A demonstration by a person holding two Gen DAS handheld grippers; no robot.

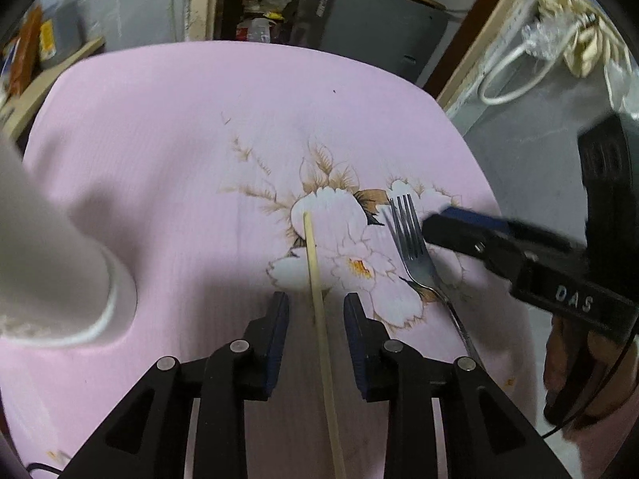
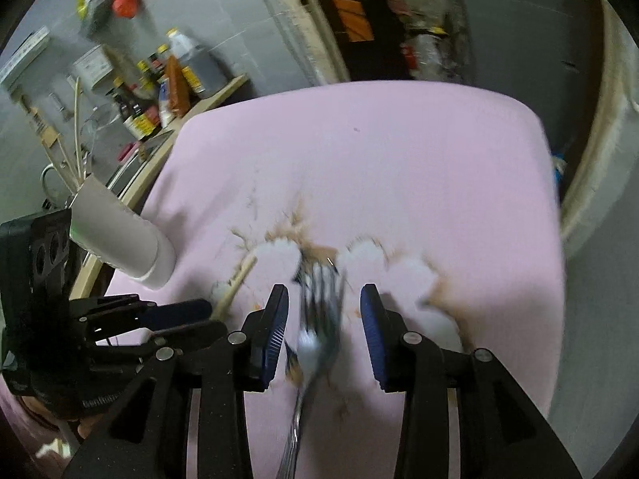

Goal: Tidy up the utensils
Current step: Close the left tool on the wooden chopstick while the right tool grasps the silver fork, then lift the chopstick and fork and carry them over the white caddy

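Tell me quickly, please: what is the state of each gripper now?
Left gripper: jaws open, chopstick between them, not clamped.
Right gripper: jaws open, fork between them, not clamped.

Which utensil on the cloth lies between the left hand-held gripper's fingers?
The chopstick: a pale wooden stick running between the left hand-held gripper, whose pads are off it. The metal fork lies to its right.
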